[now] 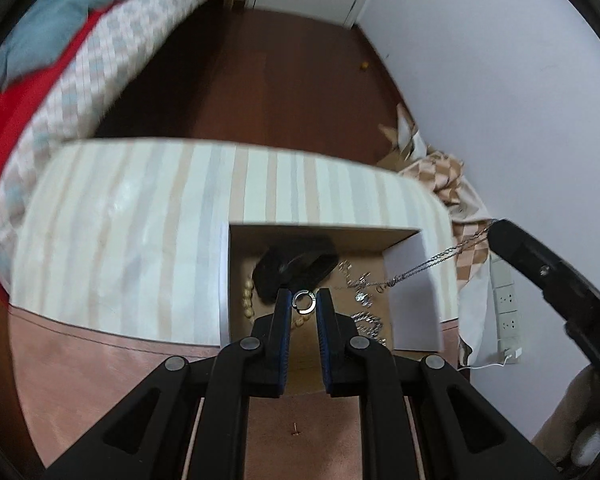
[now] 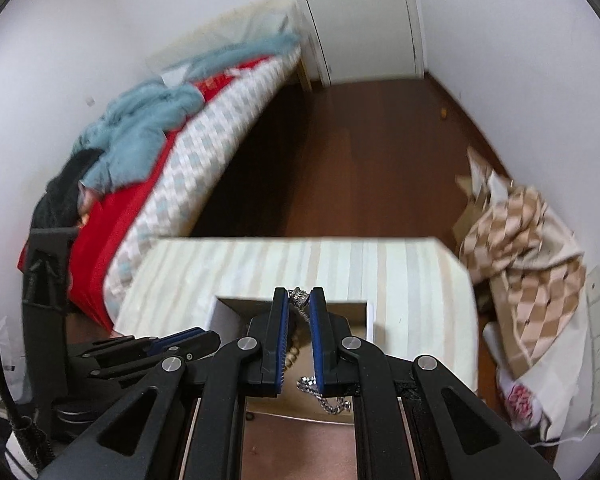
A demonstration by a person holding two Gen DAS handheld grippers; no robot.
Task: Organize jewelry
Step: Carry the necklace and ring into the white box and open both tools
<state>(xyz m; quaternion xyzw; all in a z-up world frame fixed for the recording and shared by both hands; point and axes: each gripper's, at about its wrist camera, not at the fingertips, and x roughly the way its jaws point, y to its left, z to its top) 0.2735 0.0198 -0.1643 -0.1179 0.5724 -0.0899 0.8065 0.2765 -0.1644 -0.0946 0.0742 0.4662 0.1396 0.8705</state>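
Observation:
My left gripper [image 1: 304, 300] is shut on a small silver ring [image 1: 304, 302], held above an open cardboard box [image 1: 324, 236]. Inside the box lie a black pouch [image 1: 296, 268], beige beads [image 1: 247, 300] and silver chains [image 1: 366, 320]. My right gripper [image 2: 299, 299] is shut on a silver chain necklace [image 2: 299, 297]. In the left wrist view that necklace [image 1: 432, 262] stretches from the right gripper's tip at the right down into the box. More silver chain [image 2: 324, 394] and the beads [image 2: 292, 350] show below the right gripper.
The box stands on a striped cloth [image 1: 140, 220] over a pink-brown table [image 1: 100, 368]. A bed with red and blue bedding [image 2: 140, 160] lies left. A checked cloth pile [image 2: 528, 232] and wall sockets [image 1: 508, 312] are at the right. Dark wooden floor [image 2: 360, 152] is beyond.

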